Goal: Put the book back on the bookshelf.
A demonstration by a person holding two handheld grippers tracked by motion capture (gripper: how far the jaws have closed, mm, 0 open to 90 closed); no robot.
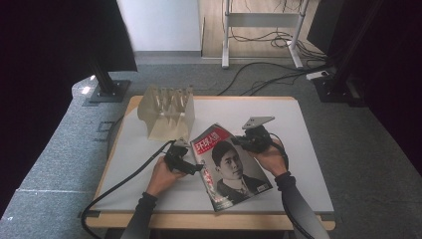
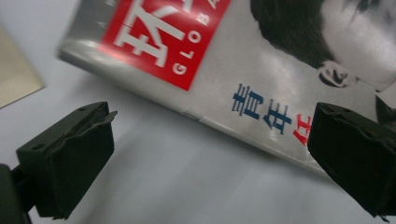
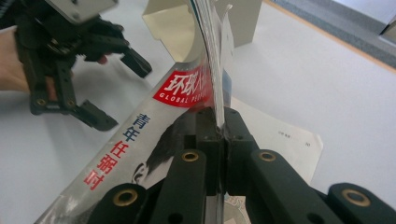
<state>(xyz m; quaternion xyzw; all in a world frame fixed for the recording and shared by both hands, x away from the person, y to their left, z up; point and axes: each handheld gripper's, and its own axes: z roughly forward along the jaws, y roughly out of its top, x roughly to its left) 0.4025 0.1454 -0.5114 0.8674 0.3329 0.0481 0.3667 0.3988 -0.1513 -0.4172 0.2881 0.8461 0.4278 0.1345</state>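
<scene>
- I'm seeing the magazine (image 1: 230,167) lying mid-worktop, long axis running diagonally, red title end pointing away toward the cardboard rack (image 1: 166,112).
- My right tool (image 3: 219,126) is pinching its far edge, jaws closed tight.
- Left tool (image 2: 210,154) is hanging wide open beside the spine.
- White worktop (image 1: 298,144), grey carpet, cables behind.

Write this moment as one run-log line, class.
right gripper: shut on magazine edge, pages lifted | left gripper: open beside spine, holding nothing | beige rack: behind, on table
</scene>
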